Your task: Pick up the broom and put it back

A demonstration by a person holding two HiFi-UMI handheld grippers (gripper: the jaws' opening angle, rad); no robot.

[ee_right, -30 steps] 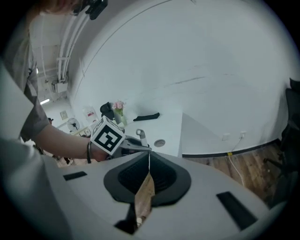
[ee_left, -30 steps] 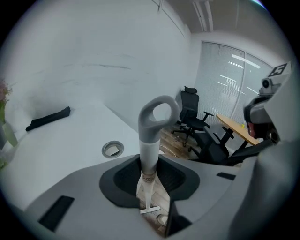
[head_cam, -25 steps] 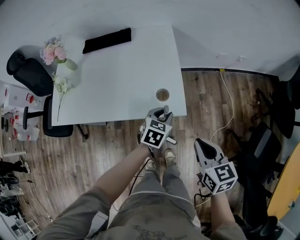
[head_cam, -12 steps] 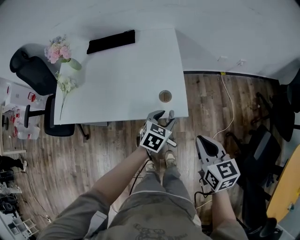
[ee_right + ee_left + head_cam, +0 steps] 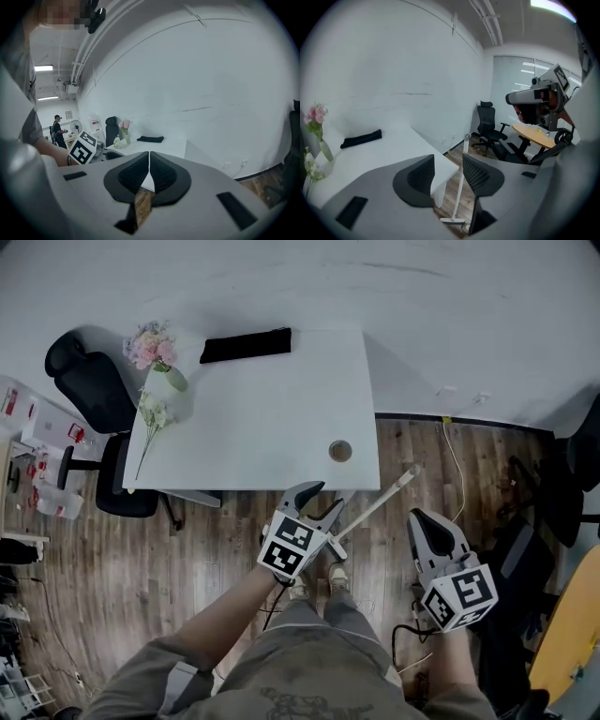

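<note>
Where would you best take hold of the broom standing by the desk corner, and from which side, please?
Grip the broom on its thin pole, about mid-height, with the jaws across it. It stands nearly upright with its head on the floor, so the pole is the slim, graspable part. Come from the open floor side, since the desk corner crowds the other.

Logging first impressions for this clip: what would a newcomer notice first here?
A white broom stands tilted on the wood floor by the white table's near right corner, between the open left gripper and the shut right gripper. Pink flowers mark the table's far left corner.
</note>
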